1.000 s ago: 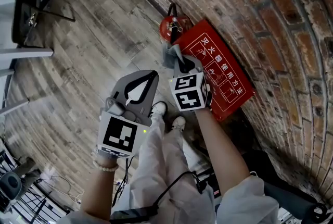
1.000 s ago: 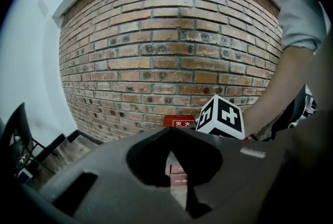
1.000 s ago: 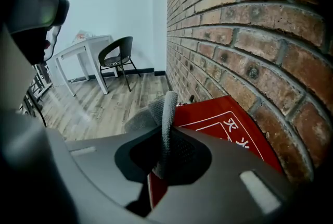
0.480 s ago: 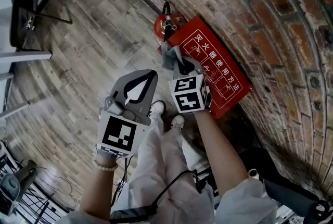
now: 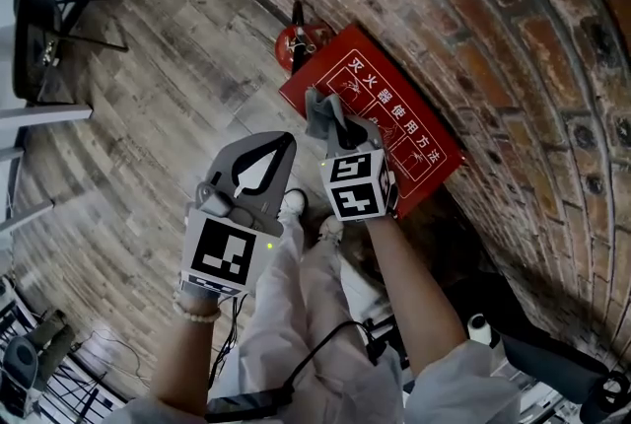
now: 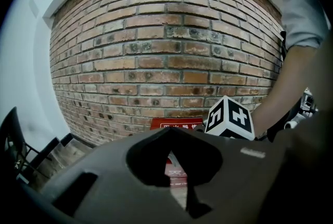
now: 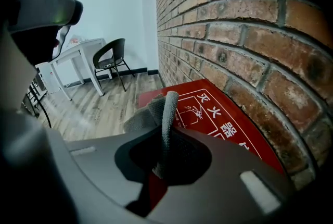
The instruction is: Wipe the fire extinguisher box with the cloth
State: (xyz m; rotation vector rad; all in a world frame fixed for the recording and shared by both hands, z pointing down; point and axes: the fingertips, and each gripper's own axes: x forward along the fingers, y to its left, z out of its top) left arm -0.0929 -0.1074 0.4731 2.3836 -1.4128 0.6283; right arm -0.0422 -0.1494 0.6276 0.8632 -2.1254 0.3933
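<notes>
Found the box (image 5: 419, 146) at the foot of the brick wall (image 5: 493, 8), lettered red lid up, long axis running along the wall. Spotted an extinguisher (image 5: 293, 45) just beside its left end in the head view. Saw the cloth (image 5: 317, 108) pinched upright in the right gripper (image 5: 335, 124), jaws clenched on a grey fold, loose end over the lid's outer edge near that same end; could not tell whether touching. From the right gripper view, placed the lid ahead of and below the jaws, stretching away rightward along the wall. Noted the left gripper (image 5: 281, 144) over the wooden floor (image 5: 168, 67), beside the right one, jaws together with nothing between. Judged the right gripper much the nearer; reckoned the next stroke should run lengthwise down the lid, cloth pressed flat first.
</notes>
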